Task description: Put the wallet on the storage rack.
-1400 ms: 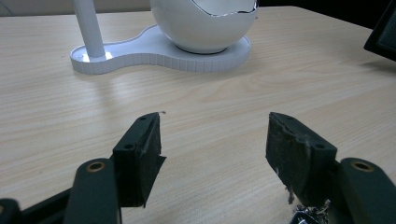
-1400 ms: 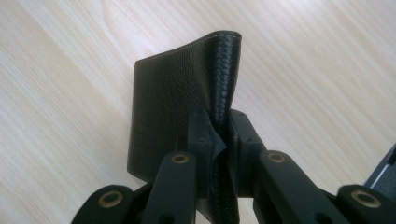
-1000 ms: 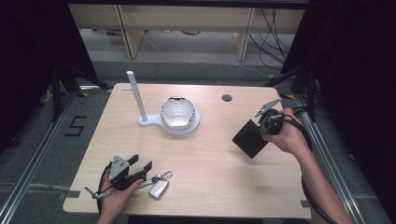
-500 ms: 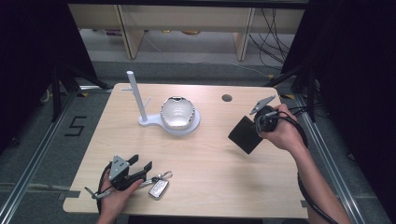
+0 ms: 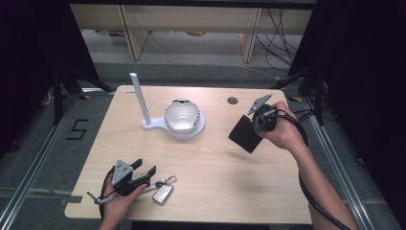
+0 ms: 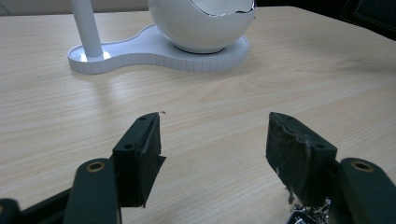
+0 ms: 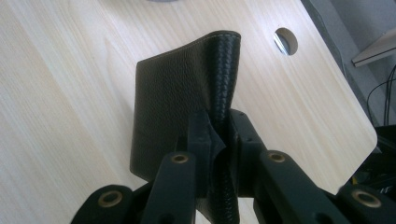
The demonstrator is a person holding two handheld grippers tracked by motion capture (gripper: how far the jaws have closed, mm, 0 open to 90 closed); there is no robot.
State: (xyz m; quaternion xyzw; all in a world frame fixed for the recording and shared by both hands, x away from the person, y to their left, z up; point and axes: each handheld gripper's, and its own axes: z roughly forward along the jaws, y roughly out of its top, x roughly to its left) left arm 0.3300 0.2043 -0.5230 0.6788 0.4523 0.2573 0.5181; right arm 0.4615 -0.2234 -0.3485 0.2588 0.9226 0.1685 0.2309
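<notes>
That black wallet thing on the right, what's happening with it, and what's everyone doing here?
A person at a wooden table works a hand-held gripper in each hand. The right gripper is shut on a black leather wallet, held off the table. The left gripper rests open near the front edge beside a car key fob on a ring. Farther back stands a white stand with a post and a bowl; nothing touches it.

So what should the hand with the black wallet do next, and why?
Probably carry the wallet on toward the white bowl stand. The right gripper is shut on its edge and holds it off the table, while the left gripper rests open by the keys.
</notes>
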